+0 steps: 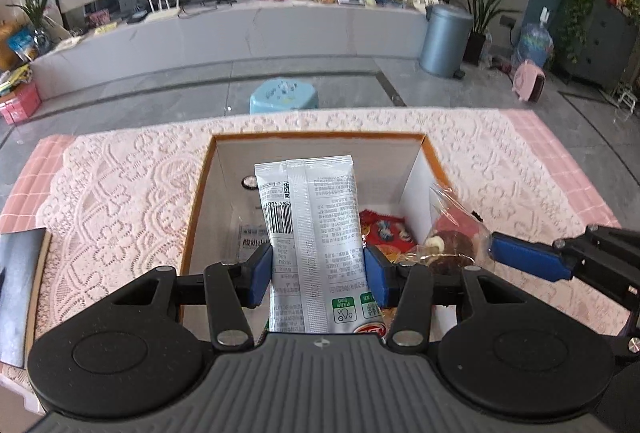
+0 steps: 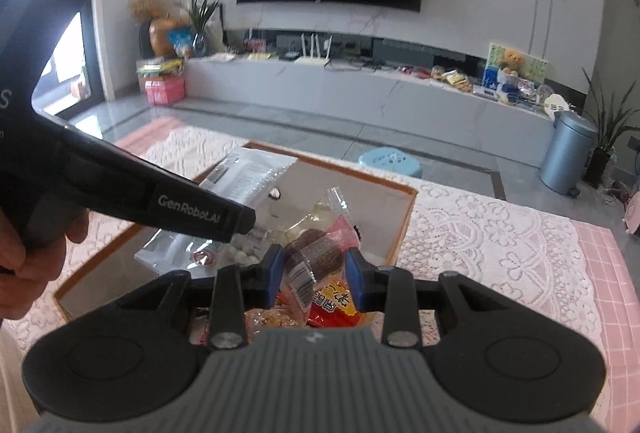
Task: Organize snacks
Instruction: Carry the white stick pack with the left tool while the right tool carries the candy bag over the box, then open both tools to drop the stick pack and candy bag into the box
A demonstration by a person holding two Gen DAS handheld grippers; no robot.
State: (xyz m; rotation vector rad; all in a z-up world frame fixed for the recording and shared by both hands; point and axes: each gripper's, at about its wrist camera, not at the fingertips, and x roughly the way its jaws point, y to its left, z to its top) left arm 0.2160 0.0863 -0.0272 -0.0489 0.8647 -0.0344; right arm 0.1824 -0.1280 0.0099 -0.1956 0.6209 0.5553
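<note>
1. Tongs first: we saw the left tongs (image 1: 318,273) clenched on a white snack packet (image 1: 310,229), standing upright over the open box (image 1: 200,193).
2. We saw the right tongs (image 2: 314,279) clenched on a clear-wrapped brown cake (image 2: 316,253), also above the box, just beside the white packet.
3. We noted the box sat on the lace-covered worktop (image 1: 120,193).
4. We saw a red wrapper (image 1: 384,229) lying on the box floor.

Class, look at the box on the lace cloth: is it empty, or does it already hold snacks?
Not empty. The box is open-topped, and a red packet and a white printed packet lie on its floor.
</note>
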